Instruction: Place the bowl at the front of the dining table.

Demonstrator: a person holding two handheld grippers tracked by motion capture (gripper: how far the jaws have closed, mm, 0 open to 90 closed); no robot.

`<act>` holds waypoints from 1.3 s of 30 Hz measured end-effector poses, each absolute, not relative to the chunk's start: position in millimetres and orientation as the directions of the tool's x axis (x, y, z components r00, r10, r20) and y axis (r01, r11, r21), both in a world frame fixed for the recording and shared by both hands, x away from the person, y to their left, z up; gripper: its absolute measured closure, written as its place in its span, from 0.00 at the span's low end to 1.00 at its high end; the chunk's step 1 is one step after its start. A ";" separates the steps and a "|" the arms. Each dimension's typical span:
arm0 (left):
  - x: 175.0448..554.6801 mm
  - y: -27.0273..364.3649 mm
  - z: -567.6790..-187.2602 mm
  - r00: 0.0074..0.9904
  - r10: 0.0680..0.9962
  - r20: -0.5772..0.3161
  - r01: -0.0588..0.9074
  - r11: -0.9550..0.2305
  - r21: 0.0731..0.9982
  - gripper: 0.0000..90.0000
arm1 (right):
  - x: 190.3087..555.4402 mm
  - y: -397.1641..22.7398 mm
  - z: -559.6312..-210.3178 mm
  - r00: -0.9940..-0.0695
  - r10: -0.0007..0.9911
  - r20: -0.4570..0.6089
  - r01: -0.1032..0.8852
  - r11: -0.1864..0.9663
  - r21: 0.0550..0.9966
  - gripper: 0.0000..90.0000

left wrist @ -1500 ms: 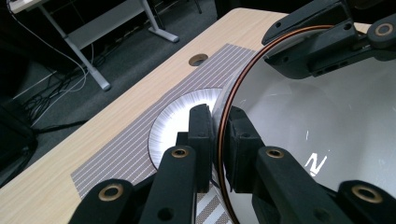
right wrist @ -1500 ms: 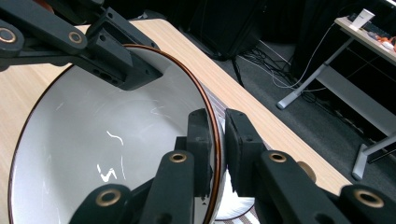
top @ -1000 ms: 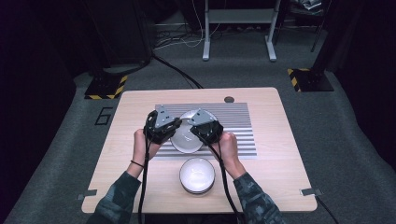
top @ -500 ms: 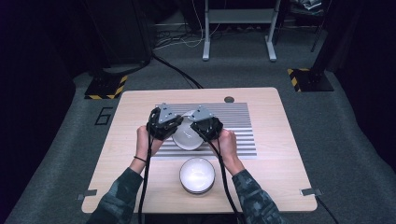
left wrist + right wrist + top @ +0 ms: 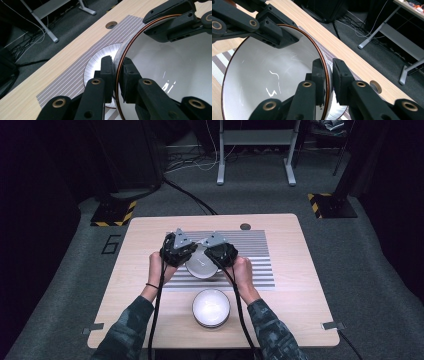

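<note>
Left gripper [image 5: 113, 75] is clamped on the rim of a white bowl [image 5: 201, 265], right gripper [image 5: 327, 75] pinched on the opposite rim; one jaw inside, one outside, each. Since a second ago the bowl has been raised off the striped mat [image 5: 255, 250] and tipped between both grippers, near the desk [image 5: 300, 290] centre, toward its far edge. A two-handed carry is judged underway. A second bowl [image 5: 211, 307] is left near the desk's near edge.
</note>
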State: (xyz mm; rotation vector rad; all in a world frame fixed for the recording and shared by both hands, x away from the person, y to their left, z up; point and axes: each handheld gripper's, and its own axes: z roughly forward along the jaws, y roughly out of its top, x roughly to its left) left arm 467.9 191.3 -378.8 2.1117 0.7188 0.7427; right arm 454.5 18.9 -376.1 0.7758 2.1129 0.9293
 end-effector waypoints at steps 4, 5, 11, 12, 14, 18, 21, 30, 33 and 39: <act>472.2 190.3 -381.4 0.669 0.694 0.267 0.248 -0.547 0.799 0.91 | 459.2 19.2 -379.1 -0.579 0.738 -0.348 0.247 0.565 0.787 0.89; 473.2 189.8 -382.0 0.668 0.693 0.269 0.249 -0.550 0.797 0.91 | 460.2 19.2 -379.7 -0.579 0.737 -0.349 0.247 0.567 0.786 0.89; 478.5 188.7 -385.6 0.666 0.697 0.267 0.257 -0.550 0.795 0.91 | 466.1 19.9 -384.3 -0.571 0.750 -0.334 0.268 0.555 0.787 0.89; 479.1 188.6 -386.2 0.665 0.698 0.265 0.259 -0.548 0.795 0.91 | 466.6 20.0 -384.6 -0.571 0.750 -0.332 0.271 0.554 0.787 0.89; 480.4 188.5 -386.9 0.664 0.699 0.265 0.259 -0.548 0.795 0.91 | 467.1 20.0 -384.9 -0.571 0.751 -0.333 0.271 0.555 0.786 0.89; 482.8 187.4 -389.1 0.662 0.701 0.267 0.259 -0.548 0.795 0.91 | 469.9 20.1 -386.6 -0.567 0.753 -0.333 0.275 0.554 0.786 0.89; 484.5 185.9 -390.3 0.659 0.701 0.271 0.260 -0.551 0.793 0.91 | 472.1 19.7 -388.2 -0.566 0.757 -0.326 0.281 0.549 0.787 0.88; 490.8 184.1 -394.8 0.661 0.702 0.266 0.273 -0.555 0.786 0.91 | 478.0 18.7 -392.7 -0.564 0.762 -0.318 0.294 0.546 0.785 0.88; 493.0 183.5 -396.6 0.660 0.703 0.266 0.277 -0.557 0.783 0.91 | 480.1 18.8 -394.5 -0.564 0.764 -0.314 0.300 0.543 0.784 0.88; 496.8 181.3 -399.8 0.658 0.701 0.276 0.281 -0.568 0.773 0.91 | 484.7 18.4 -398.4 -0.562 0.768 -0.307 0.312 0.541 0.781 0.88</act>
